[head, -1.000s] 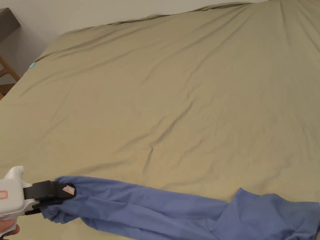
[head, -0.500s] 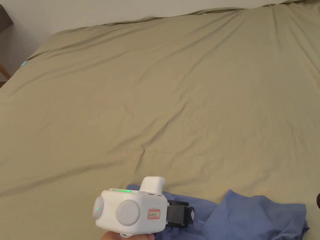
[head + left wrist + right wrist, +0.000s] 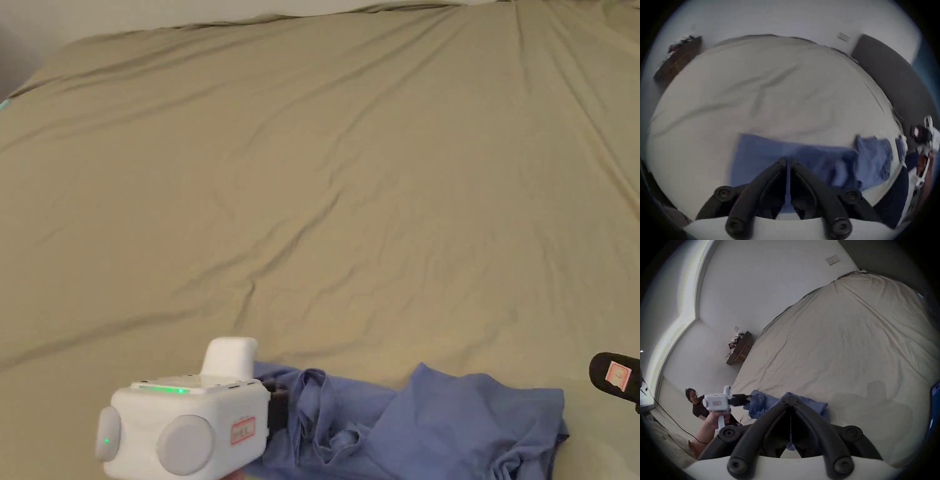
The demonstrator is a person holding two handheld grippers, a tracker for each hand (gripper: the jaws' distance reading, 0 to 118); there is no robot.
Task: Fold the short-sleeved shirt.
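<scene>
Left gripper point(image 3: 788, 162): jaws drawn together on a fold of blue cloth, a thin strip of it showing between them in the left gripper view; white body, held low at the near edge of the bed in the head view.
Right gripper point(image 3: 791, 398): jaws pressed together, a thin edge of blue fabric caught in the seam and a small tuft hanging out below in the right gripper view; one black jaw tip enters the head view from the right edge.
Left hand point(image 3: 716, 417): wrapped round the handle of the left gripper, seen in the right gripper view.
Short-sleeved shirt point(image 3: 437, 425): blue, bunched and creased, lying on the near edge of the bed between the two grippers; its left end gathered in folds at the left gripper, its right end lying flatter toward the right gripper.
Bed sheet point(image 3: 350, 187): olive-tan, wrinkled, covers the whole bed under and beyond the shirt.
Shelf point(image 3: 739, 348): dark wood, on the wall beside the bed, small items on top.
Other person point(image 3: 696, 404): in dark clothes, beyond the left gripper, near the wall.
</scene>
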